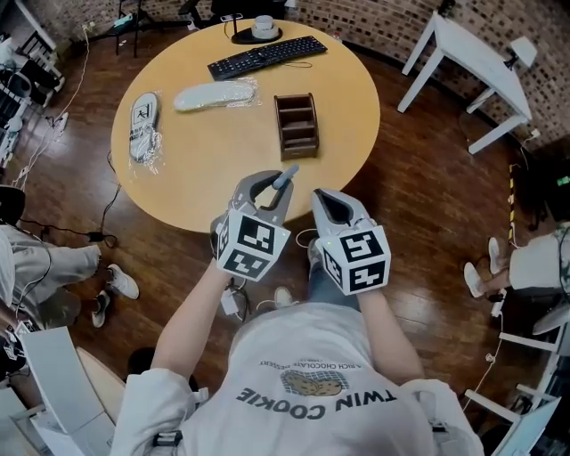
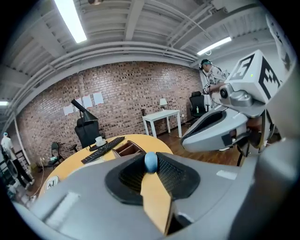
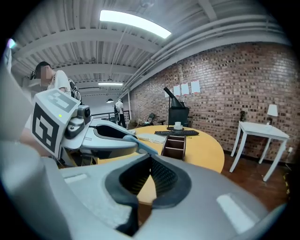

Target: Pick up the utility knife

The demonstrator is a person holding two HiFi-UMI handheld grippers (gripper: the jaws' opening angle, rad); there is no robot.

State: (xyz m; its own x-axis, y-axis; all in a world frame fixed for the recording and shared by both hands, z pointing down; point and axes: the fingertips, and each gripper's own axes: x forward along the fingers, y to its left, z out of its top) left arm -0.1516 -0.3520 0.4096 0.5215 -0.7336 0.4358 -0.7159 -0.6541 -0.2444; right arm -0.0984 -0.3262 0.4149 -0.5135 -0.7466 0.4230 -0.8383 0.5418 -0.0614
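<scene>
The utility knife (image 1: 285,176) is a slim blue-grey piece that sticks out of my left gripper (image 1: 272,191), which is shut on it in the air just in front of the round table's near edge. In the left gripper view only the knife's rounded blue end (image 2: 151,160) shows, pinched between the black pads (image 2: 176,176). The right gripper view shows the knife (image 3: 143,146) jutting from the left gripper. My right gripper (image 1: 334,207) hovers beside the left one, its tips (image 3: 151,164) together with nothing between them.
On the round wooden table (image 1: 205,169) stand a brown wooden organizer (image 1: 297,125), a black keyboard (image 1: 267,55), a white cup (image 1: 263,27), a bagged white insole (image 1: 214,93) and a bagged slipper (image 1: 144,125). A white side table (image 1: 472,62) stands at the right; people sit round the edges.
</scene>
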